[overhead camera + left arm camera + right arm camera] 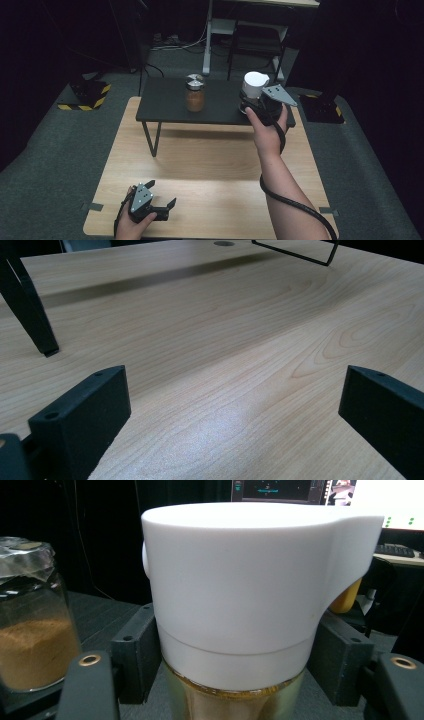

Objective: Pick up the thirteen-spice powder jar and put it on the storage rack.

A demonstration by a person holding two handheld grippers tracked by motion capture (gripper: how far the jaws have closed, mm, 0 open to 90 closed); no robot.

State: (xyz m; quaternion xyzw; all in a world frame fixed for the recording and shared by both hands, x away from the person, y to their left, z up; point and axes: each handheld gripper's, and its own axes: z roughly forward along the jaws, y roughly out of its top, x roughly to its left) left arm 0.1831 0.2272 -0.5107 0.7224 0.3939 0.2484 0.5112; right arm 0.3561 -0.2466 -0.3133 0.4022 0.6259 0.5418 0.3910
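The right gripper point(230, 680) clamps a white-capped amber container point(240, 605) above the black raised shelf point(165, 107). The left gripper point(161, 199) rests wide open and empty on the light wooden table point(240, 340).

We are seeing a white-capped bottle point(235, 605) with amber-gold contents standing upright at center frame in the right gripper view, wide white cap on top; in the high view it is sitting upper right of center.
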